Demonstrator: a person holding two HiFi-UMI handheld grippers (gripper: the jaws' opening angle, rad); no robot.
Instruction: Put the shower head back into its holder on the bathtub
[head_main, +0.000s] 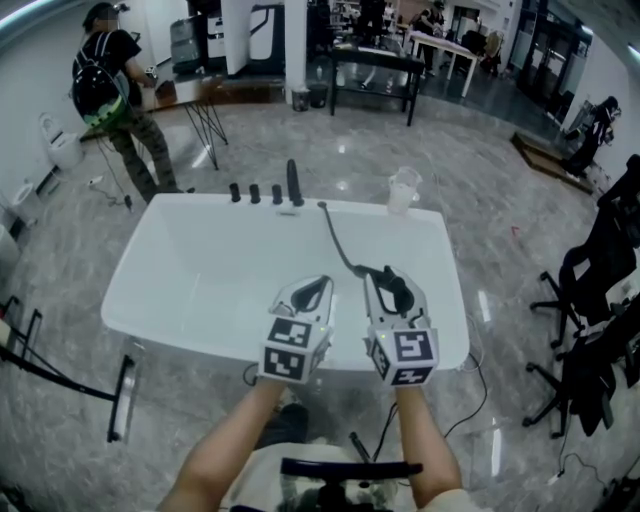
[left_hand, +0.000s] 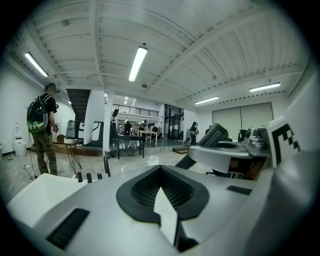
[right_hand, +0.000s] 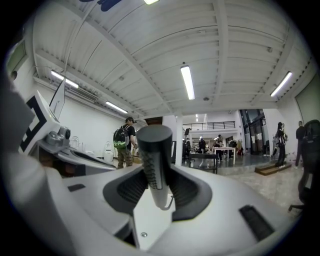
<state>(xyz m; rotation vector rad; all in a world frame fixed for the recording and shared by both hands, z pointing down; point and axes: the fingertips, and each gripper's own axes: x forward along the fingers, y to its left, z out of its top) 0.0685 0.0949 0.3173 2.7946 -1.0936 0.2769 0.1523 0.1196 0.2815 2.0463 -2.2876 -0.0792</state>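
Note:
A white bathtub (head_main: 180, 240) lies in front of me, with black taps and a taller black holder post (head_main: 292, 184) on its far rim. My right gripper (head_main: 389, 277) is shut on the black shower head (head_main: 396, 288) over the tub's near side, and its black hose (head_main: 336, 238) runs to the far rim. In the right gripper view the ribbed handle (right_hand: 154, 162) stands upright between the pads. My left gripper (head_main: 318, 286) hovers beside it, shut and empty. In the left gripper view the pads (left_hand: 175, 190) meet at the tips with nothing between them.
A clear plastic cup (head_main: 402, 189) stands on the tub's far right rim. A person with a backpack (head_main: 108, 88) stands by a small table at the far left. Black office chairs (head_main: 590, 290) crowd the right side, and a black table (head_main: 372, 66) stands behind.

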